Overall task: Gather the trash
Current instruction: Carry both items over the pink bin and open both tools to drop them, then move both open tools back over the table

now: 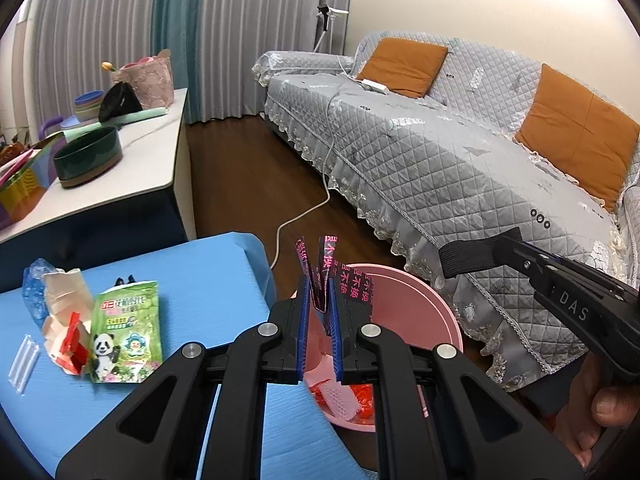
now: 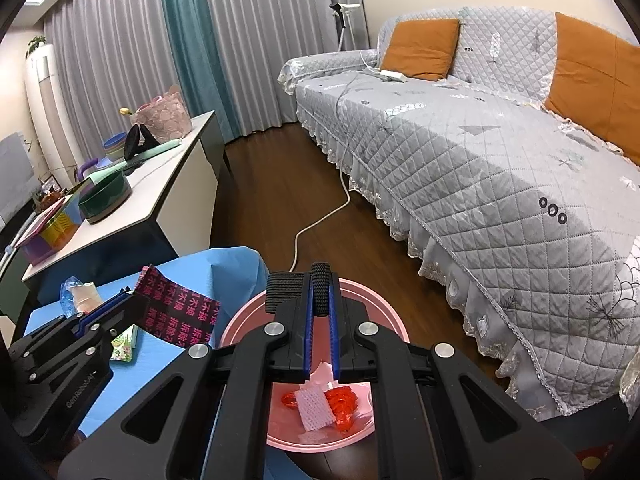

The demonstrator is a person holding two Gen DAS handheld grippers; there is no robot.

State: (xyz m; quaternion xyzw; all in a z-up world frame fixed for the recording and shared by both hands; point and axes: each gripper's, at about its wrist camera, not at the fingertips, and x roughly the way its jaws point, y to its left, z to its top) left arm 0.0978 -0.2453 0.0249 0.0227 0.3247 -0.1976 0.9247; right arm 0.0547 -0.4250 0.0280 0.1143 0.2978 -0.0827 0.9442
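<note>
My left gripper [image 1: 319, 294] is shut on a black wrapper with pink characters [image 1: 340, 284], held upright over the near rim of the pink bin [image 1: 424, 312]. My right gripper [image 2: 322, 280] is shut on a black ribbed band [image 2: 322, 300] above the same bin [image 2: 248, 320], which holds a red wrapper [image 2: 340, 400] and a white foam net [image 2: 314, 404]. On the blue table [image 1: 208, 280] lie a green panda packet [image 1: 126, 340], a torn red-and-white carton [image 1: 66, 320], a clear plastic bag [image 1: 34, 284] and a clear strip [image 1: 24, 364].
A grey quilted sofa [image 2: 480, 152] with orange cushions runs along the right. A white cable [image 2: 320, 220] trails over the wooden floor. A white cabinet [image 1: 120, 184] at the left carries a dark green bowl [image 1: 88, 156] and other items. A hand [image 1: 600, 412] grips the right tool.
</note>
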